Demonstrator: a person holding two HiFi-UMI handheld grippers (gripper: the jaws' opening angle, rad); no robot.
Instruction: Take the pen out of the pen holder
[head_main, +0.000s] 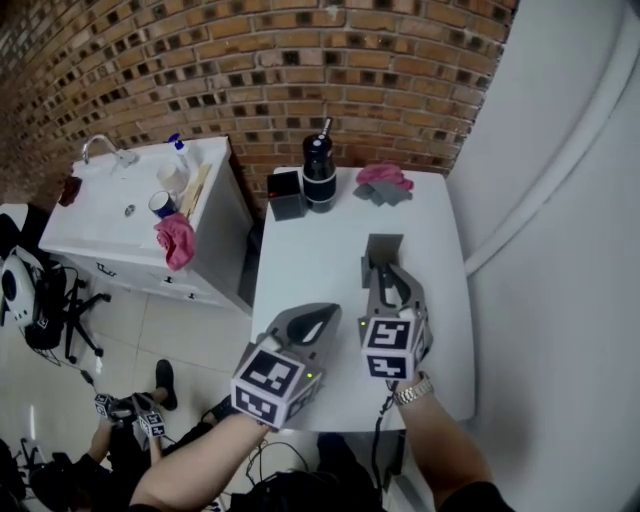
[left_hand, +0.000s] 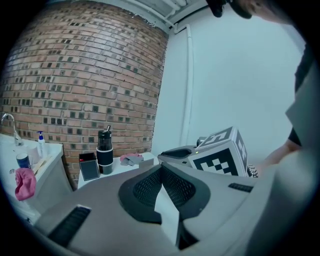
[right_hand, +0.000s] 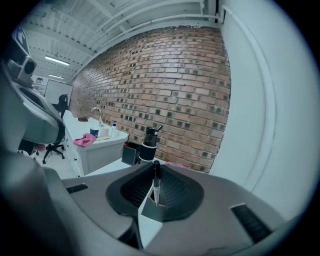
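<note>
- Your right gripper (head_main: 386, 275) is clenched on the grey holder (head_main: 383, 248), which sits between its fingertips over the table (head_main: 300, 250)
- In the right gripper view the pen (right_hand: 156, 181) stands upright in the holder (right_hand: 151, 210), between the fingers, top end above them
- Your left gripper (head_main: 325, 313) has its fingers pressed together with nothing between them, tips just left of the right fingers
- Bottle (head_main: 319, 175), black box (head_main: 286, 195) and pink cloth (head_main: 383, 177) lie well beyond both fingertips
</note>
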